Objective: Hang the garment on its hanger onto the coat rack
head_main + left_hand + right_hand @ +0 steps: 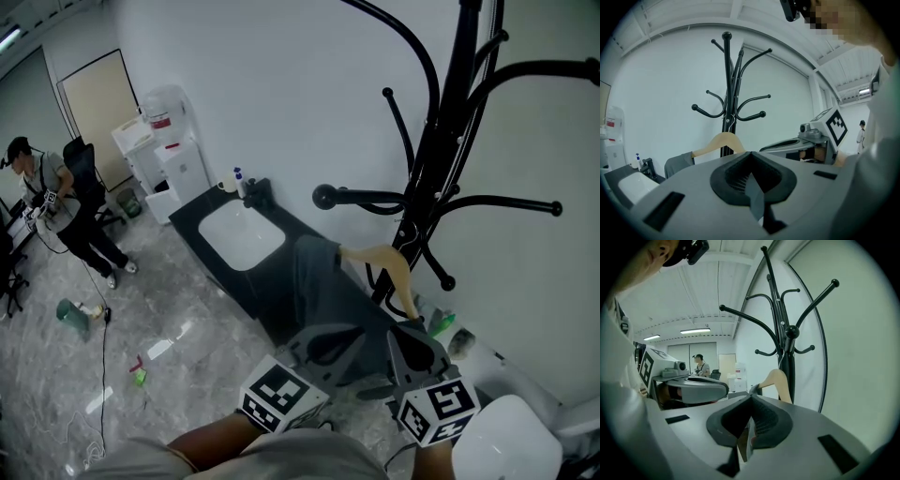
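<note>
A black coat rack (441, 150) with curved, ball-tipped arms stands against the wall on the right. In front of it, low down, a grey garment (323, 291) hangs on a wooden hanger (386, 262). My left gripper (323, 349) is shut on a fold of the grey cloth; in the left gripper view a grey strip runs between its pads (754, 192), with the hanger (723, 140) and rack (729, 93) beyond. My right gripper (415, 347) is shut at the hanger's near end. In its own view the hanger (780, 383) rises just past the tips; whether cloth is pinched is unclear.
A black counter with a white sink (241, 234) runs along the wall behind the garment. A water dispenser (173, 141) stands further back. A person (56, 202) stands far left, with litter (70, 314) on the floor. A white rounded object (511, 436) is at bottom right.
</note>
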`<action>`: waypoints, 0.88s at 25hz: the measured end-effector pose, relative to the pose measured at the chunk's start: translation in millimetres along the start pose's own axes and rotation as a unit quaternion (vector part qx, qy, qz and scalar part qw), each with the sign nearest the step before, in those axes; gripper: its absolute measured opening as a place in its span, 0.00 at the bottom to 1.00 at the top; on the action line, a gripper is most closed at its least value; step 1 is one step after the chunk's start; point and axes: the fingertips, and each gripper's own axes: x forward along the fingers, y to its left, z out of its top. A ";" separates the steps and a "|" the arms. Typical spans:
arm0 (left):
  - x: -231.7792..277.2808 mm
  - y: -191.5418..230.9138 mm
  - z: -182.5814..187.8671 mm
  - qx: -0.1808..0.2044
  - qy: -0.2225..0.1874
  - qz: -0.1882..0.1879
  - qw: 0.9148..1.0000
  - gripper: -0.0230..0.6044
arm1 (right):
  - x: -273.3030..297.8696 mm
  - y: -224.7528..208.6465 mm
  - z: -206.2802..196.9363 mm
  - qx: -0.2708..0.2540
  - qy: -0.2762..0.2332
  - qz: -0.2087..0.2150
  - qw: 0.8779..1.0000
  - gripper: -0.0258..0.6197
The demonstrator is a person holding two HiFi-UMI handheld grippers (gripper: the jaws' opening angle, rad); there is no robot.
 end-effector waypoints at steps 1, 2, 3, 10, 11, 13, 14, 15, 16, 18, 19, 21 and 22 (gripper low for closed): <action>-0.3 -0.7 -0.3 0.002 0.000 0.001 1.000 0.05 | -0.1 1.9 0.2 0.002 -0.001 0.006 1.000 0.06; -0.6 -1.0 -0.1 0.003 -0.001 0.002 1.000 0.05 | -0.1 3.3 0.5 0.004 -0.002 0.011 1.000 0.06; -1.0 -1.1 0.2 0.005 -0.002 0.004 1.000 0.05 | 0.1 4.3 0.7 0.005 -0.003 0.016 1.000 0.06; -6.7 1.0 -0.1 0.000 -0.003 0.016 1.000 0.05 | -0.2 7.6 -0.1 0.015 -0.004 0.032 0.999 0.06; -7.5 1.0 -0.5 -0.001 -0.003 0.017 1.000 0.05 | -0.2 7.6 -0.4 0.016 -0.004 0.033 0.999 0.06; -8.5 0.4 0.5 0.001 -0.005 0.017 1.000 0.05 | 0.0 8.4 -0.6 0.016 -0.004 0.034 0.999 0.06; -8.8 0.4 0.8 0.002 -0.006 0.016 1.000 0.05 | 0.2 8.9 -0.7 0.015 -0.004 0.035 0.999 0.06; -9.0 0.6 0.9 0.002 -0.007 0.017 1.000 0.05 | 0.6 9.4 -1.0 0.016 -0.003 0.036 0.999 0.06; -9.2 1.0 0.7 0.002 -0.007 0.017 1.000 0.05 | 0.9 9.9 -1.2 0.016 -0.003 0.037 0.999 0.06; -9.8 1.7 0.2 -0.001 -0.008 0.018 1.000 0.05 | 1.1 10.8 -1.5 0.016 -0.003 0.038 0.999 0.06; -10.2 1.7 0.0 -0.002 -0.008 0.018 1.000 0.05 | 0.9 11.5 -1.7 0.017 -0.003 0.039 0.999 0.06; -11.5 1.0 -0.7 -0.004 -0.007 0.017 1.000 0.05 | 0.2 13.4 -2.5 0.020 -0.002 0.043 0.999 0.06; -12.3 0.5 -1.3 -0.005 -0.007 0.017 1.000 0.05 | -0.3 14.6 -3.2 0.022 -0.002 0.045 0.999 0.06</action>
